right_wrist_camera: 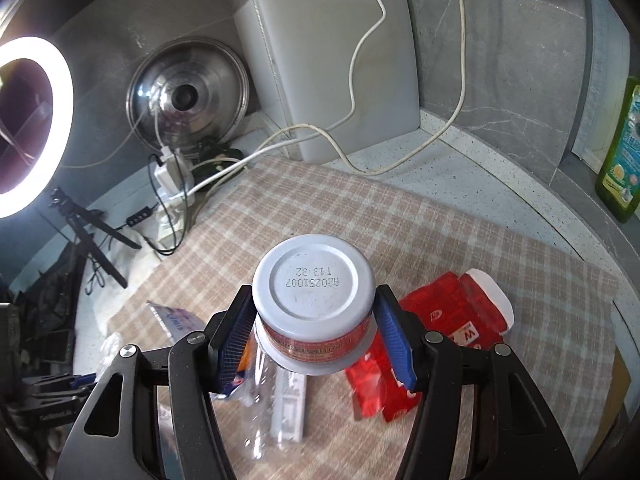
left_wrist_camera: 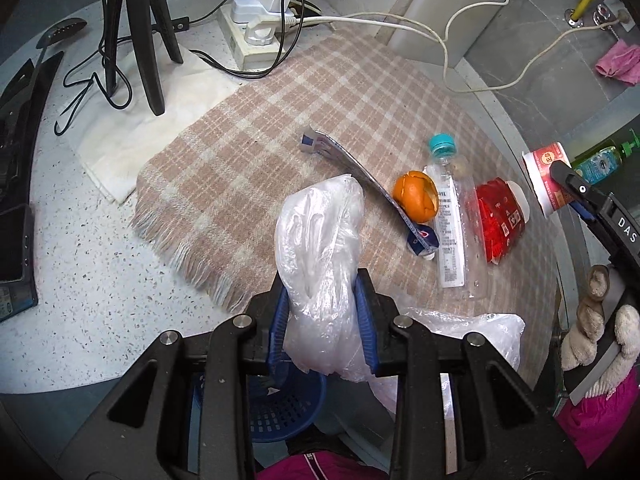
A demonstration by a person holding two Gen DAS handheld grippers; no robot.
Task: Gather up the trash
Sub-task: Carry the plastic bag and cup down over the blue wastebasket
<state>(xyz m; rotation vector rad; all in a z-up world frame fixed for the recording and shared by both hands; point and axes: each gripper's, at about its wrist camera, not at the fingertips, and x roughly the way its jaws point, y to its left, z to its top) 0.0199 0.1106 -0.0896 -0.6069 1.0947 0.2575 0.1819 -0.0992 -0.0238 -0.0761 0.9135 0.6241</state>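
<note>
Left claw [left_wrist_camera: 324, 304] grips plastic bag [left_wrist_camera: 320, 248]; right claw [right_wrist_camera: 314, 320] grips cup [right_wrist_camera: 314, 300]. Keep cup level; lower into basket [left_wrist_camera: 280, 408].

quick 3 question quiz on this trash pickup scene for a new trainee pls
1. True or false: the left gripper is shut on a clear plastic bag.
2. What does the right gripper hold? A) orange peel B) paper cup C) water bottle
3. Name the orange item lying on the plaid cloth beside the clear bottle.

Key:
1. True.
2. B, the paper cup, gripped at its sides with its base toward the camera.
3. The orange peel.
</note>
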